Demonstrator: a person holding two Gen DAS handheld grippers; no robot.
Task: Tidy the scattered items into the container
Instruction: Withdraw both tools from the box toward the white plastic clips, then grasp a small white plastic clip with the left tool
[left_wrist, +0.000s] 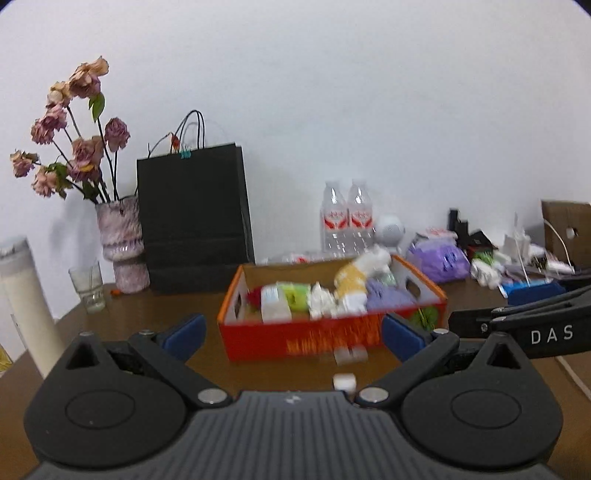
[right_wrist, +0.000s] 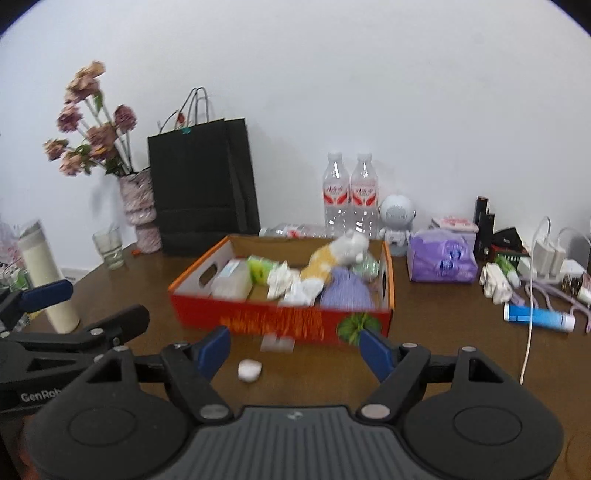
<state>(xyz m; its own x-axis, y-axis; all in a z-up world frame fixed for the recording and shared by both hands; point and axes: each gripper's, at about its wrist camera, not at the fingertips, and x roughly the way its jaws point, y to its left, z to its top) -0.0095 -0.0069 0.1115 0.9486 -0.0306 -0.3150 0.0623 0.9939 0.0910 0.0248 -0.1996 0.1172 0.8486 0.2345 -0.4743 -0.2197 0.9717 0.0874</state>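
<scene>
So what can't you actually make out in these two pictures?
- Print on the box front: motion-blurred in both views.
- Items inside the box: smeared; the white ones can't be identified.
- Small white object on the table: too small and blurred to name; in the left view the gripper body partly hides it.
- Bottle labels: too small to read.
- Right clutter: the other gripper's arm covers part in the left view.

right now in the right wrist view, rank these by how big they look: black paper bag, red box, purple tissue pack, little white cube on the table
1. black paper bag and red box: about alike, and the box sits nearer, so no firm order
2. purple tissue pack
3. white cube, smallest though nearest the camera
</scene>
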